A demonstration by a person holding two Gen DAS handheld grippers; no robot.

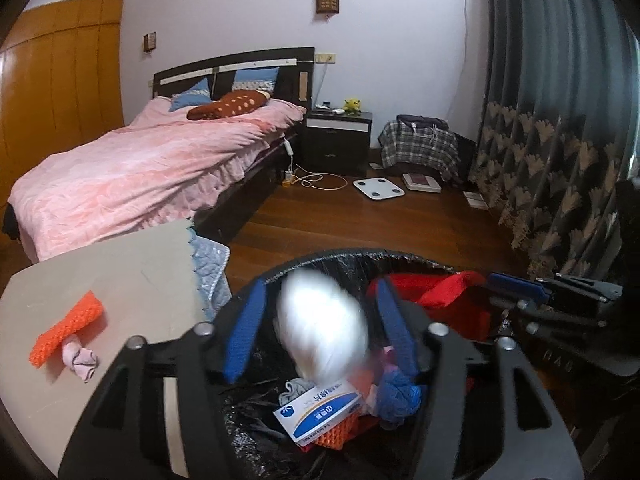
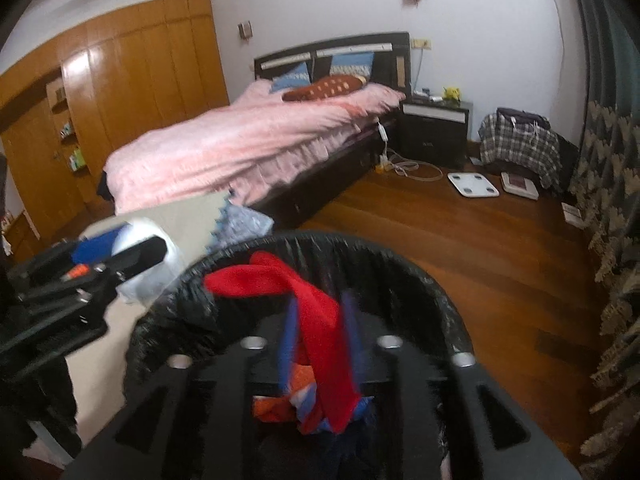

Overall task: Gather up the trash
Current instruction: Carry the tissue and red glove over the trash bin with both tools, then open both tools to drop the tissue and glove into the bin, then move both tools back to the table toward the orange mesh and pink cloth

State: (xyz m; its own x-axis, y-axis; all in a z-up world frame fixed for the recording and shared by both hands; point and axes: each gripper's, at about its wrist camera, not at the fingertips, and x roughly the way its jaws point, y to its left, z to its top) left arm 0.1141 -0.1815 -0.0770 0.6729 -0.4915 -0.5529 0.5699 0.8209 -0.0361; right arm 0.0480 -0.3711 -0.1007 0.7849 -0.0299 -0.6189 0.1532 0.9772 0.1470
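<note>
Trash bin [image 1: 344,260], round, lined with a black plastic bag, standing on the wooden floor [image 1: 380,220] just beside a low beige counter [image 1: 120,280]. Contents seen from above: a white-and-blue carton [image 1: 320,412], an orange mesh piece [image 1: 340,432] under it, a crumpled blue cloth [image 1: 400,396], other scraps too jumbled to tell apart. Left tool [image 1: 320,328]: over the bin's mouth, blue fingers [image 1: 244,332] spread wide; a blurred white wad [image 1: 324,320] lies between them, and no pad appears to press on it. Right tool [image 2: 320,340]: also over the bin, blue fingers [image 2: 286,344] set narrowly apart, a red cloth [image 2: 316,320] draped between them and hanging toward the heap; motion blur hides whether the pads pinch it. Remaining on the counter: an orange mesh sleeve [image 1: 68,328] touching a small pink crumpled scrap [image 1: 80,360]. Surroundings: a bed [image 1: 140,160] with a pink cover beyond the counter, a dark nightstand [image 1: 338,136], a white scale [image 1: 378,189] on the floor, a patterned curtain [image 1: 560,160].
</note>
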